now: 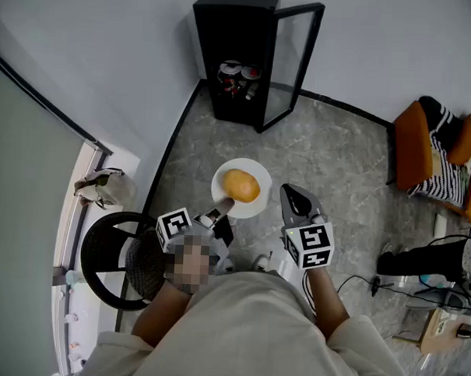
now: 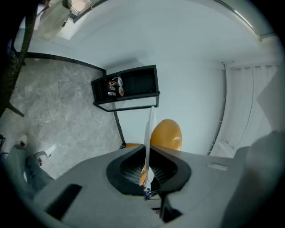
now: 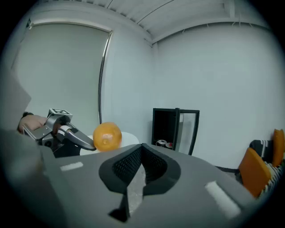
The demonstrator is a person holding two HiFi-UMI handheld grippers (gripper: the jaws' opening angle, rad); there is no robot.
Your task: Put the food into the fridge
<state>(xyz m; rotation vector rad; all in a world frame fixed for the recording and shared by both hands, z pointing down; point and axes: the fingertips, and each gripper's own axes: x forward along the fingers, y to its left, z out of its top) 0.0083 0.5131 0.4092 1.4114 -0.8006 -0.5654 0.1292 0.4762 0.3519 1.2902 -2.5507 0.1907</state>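
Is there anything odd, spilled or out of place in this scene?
Nothing is spilled or damaged. Only one point: the left gripper holds the white plate by its rim alone, with the round orange food loose on it. The fridge door stands open.

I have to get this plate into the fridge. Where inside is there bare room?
Bare: the dark space above the cans, under the top of the fridge; the open glass door leaves its front clear. Crowded: the bottom, where the cans stand.

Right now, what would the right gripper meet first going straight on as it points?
Probably the open fridge or its glass door; nothing nearer shows in line, though depth is unclear.
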